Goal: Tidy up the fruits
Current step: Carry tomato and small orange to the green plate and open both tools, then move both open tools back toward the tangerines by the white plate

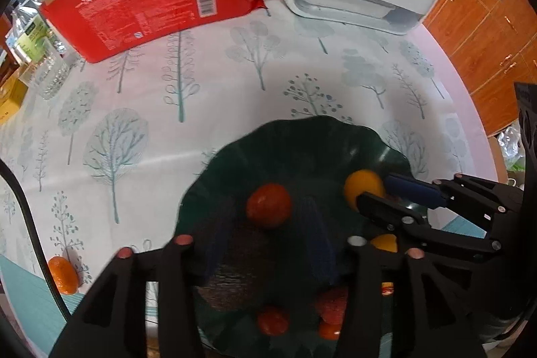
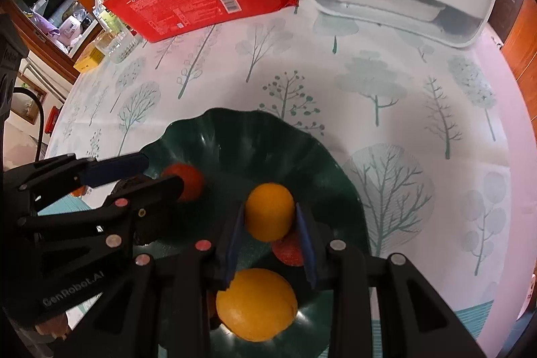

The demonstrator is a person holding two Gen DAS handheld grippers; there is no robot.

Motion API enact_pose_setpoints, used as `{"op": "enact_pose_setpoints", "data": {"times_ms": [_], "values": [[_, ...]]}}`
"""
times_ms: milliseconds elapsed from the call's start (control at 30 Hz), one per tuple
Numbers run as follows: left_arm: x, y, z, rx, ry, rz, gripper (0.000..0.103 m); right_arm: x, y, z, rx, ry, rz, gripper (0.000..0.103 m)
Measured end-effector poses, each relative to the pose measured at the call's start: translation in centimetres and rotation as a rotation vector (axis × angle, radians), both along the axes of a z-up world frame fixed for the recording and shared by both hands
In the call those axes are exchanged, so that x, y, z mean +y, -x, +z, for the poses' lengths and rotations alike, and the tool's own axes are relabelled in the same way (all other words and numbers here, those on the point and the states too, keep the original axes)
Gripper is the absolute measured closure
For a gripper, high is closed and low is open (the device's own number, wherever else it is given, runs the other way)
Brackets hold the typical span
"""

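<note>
overhead, tree-print tablecloth (image 1: pixel 235 83); left jaws released, right jaws grasping orange fruit (image 2: pixel 269 212).

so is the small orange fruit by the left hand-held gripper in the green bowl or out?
Out. The small orange fruit lies on the tree-print tablecloth, apart from the dark green wavy bowl.

Soft even daylight, strong fisheye bending, dark blurred corners.
</note>
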State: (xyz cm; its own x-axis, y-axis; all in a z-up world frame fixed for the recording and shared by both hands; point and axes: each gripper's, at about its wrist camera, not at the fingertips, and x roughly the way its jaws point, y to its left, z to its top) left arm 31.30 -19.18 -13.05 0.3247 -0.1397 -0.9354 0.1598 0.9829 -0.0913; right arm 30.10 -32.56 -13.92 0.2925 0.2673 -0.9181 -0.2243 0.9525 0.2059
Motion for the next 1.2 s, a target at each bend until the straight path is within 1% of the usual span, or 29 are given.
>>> {"op": "enact_pose_setpoints", "data": {"times_ms": [33,100,167,433,700,1000,1200], "values": [[0.2,0.0,0.1,-0.007,-0.003,0.006,0.042,-0.1,0.0,0.0,0.003,-0.007,-0.002,0.069],[0.7,0.0,0.2,-0.011,0.001,0.019,0.037,-0.3,0.0,0.0,0.008,-0.020,-0.011,0.065],[1.2,0.2,0.4,-0.012,0.011,0.028,0.036,-0.4,0.0,0.1,0.010,-0.032,-0.014,0.061],[1.9,1.2,1.5,-0.035,0.005,0.041,0.033,0.6,0.9,0.9,-0.006,-0.009,0.006,0.061],[3.1,3.1,3.7,-0.067,0.017,0.056,0.030,1.2,2.3,3.0,-0.030,-0.009,-0.002,0.061],[5.6,6.7,7.3,-0.119,0.045,0.087,0.021,1.5,5.5,6.0,-0.061,-0.016,-0.048,0.060],[7.7,10.0,9.8,-0.155,0.072,0.112,0.016,2.0,8.6,8.5,-0.107,0.008,-0.079,0.054]]}}
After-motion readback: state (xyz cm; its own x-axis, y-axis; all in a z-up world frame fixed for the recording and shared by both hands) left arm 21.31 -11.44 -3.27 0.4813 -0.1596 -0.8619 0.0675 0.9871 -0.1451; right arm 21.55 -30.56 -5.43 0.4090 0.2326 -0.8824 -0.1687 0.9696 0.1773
